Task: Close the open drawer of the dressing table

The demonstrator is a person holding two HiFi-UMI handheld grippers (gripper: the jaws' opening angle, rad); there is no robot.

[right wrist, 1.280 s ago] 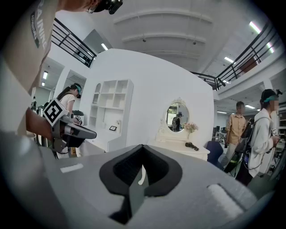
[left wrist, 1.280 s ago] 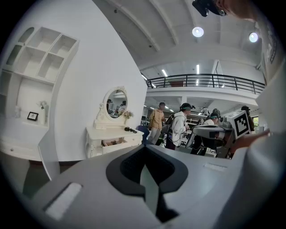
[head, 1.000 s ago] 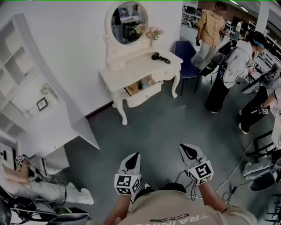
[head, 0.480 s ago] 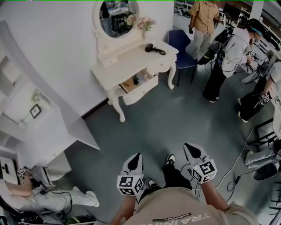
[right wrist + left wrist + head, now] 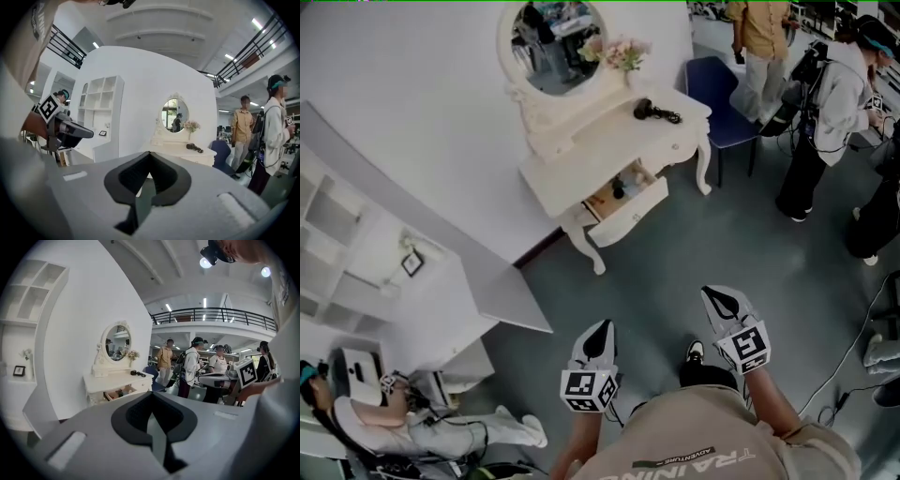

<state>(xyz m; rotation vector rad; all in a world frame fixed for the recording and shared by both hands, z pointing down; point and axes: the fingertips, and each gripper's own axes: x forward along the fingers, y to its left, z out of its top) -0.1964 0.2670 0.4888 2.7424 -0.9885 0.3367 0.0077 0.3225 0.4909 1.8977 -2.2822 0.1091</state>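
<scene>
Nearest me: the person's L claw [image 5: 598, 330] and R claw [image 5: 719, 302], both held out in front of the body, pointing fwd. Each claw's jaws are together w/ nothing btwn them; each gripper view shows tips meeting, empty.

Ahead is bare grey floor [image 5: 675, 253], w/ nothing on it btwn the claws and the target. Then comes the dressing table [image 5: 581, 164] against the white wall [image 5: 412, 94], well apart from both claws and, I'd say, out of reach.

Its drawer [image 5: 630, 208] stands pulled out into the room, w/ small items [image 5: 621, 186] inside, too small to ID. The drawer front's long axis runs along the table's front edge. The closing push would prob. go square to that, toward the wall.

The drawer lies ahead & a touch right of L claw, ahead & left of R claw. Neither is clearly nearer, tho L lines up more directly.

On the table top: a black hair dryer [image 5: 654, 112] by the look of it, flowers [image 5: 623, 54] and a mirror [image 5: 551, 33]. A blue chair [image 5: 722, 89] sits just beside the table's far end, w/ ppl [image 5: 834, 103] standing beyond. A shelf unit [image 5: 337, 234] stands off left. All are off the approach line.
</scene>
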